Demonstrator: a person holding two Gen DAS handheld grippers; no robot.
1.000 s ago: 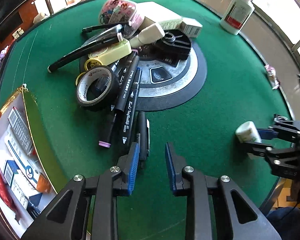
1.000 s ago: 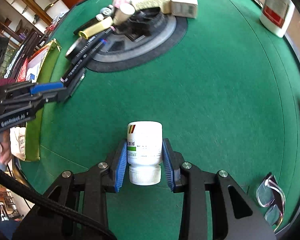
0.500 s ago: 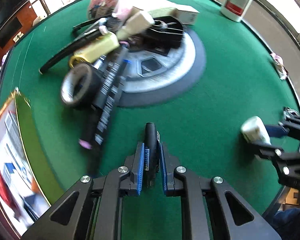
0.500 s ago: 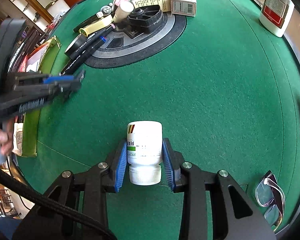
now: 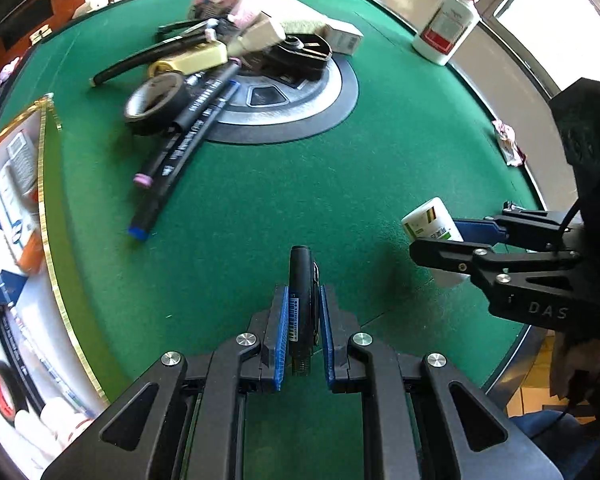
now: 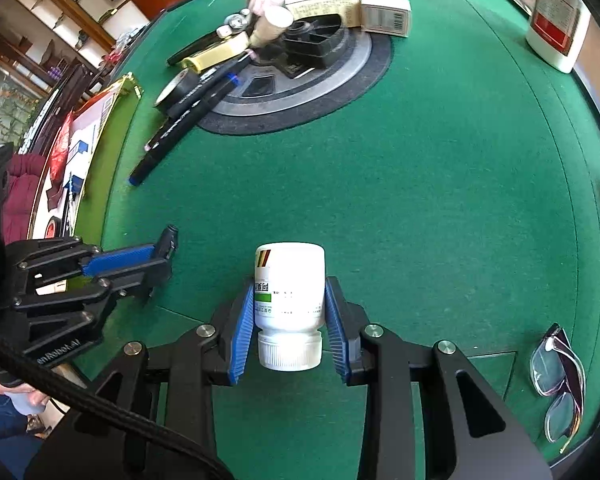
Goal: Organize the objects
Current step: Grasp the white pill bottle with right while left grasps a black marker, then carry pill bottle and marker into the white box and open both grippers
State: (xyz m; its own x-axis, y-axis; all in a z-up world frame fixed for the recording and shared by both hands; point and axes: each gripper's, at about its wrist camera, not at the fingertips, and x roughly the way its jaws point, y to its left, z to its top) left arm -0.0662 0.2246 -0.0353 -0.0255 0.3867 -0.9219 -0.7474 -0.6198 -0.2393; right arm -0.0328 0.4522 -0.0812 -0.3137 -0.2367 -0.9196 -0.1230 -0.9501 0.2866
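Clamping the light, rigid black marker (image 5: 301, 280) mid-barrel, the left tool (image 5: 303, 320) grips securely; the right tool (image 6: 289, 320) grasps the smooth white pill bottle (image 6: 289, 284) by its body.

Matt green felt table (image 5: 300, 184); glossy white plastic bottle (image 6: 290, 284); brushed-metal centre disc (image 5: 300, 96).

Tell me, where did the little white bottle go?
The white bottle is clamped in the right gripper, cap toward the camera, above the near edge of the green table.
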